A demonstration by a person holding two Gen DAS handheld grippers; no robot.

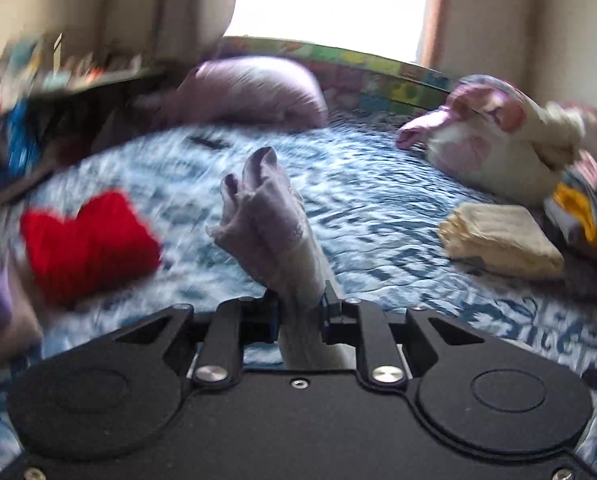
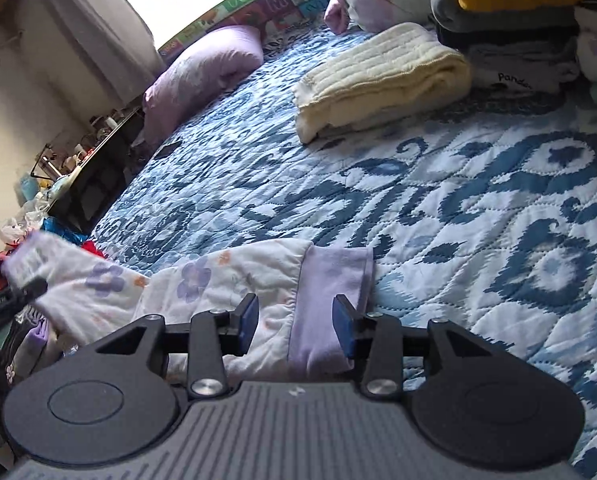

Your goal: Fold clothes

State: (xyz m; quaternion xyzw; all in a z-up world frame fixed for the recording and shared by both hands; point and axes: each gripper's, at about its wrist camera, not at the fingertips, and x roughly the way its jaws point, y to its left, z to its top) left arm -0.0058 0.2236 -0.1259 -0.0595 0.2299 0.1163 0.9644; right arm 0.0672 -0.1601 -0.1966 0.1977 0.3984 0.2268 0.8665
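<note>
My left gripper (image 1: 298, 312) is shut on a bunched lilac and white garment (image 1: 266, 216), which sticks up out of the jaws above the blue patterned bedspread (image 1: 378, 208). The left wrist view is blurred by motion. In the right wrist view a white floral garment with a lilac cuff (image 2: 226, 280) lies on the bedspread (image 2: 458, 220) near the bed's edge. My right gripper (image 2: 296, 320) is open, its blue-padded jaws either side of the lilac cuff (image 2: 330, 280), not closed on it.
A folded cream knit (image 2: 382, 76) lies mid-bed beside a stack of folded clothes (image 2: 506, 20). A lilac pillow (image 2: 202, 72) and a pink-white bundle (image 1: 486, 140) lie at the far side. A red item (image 1: 86, 244) sits left. A cluttered dark shelf (image 2: 82, 184) stands off the bed.
</note>
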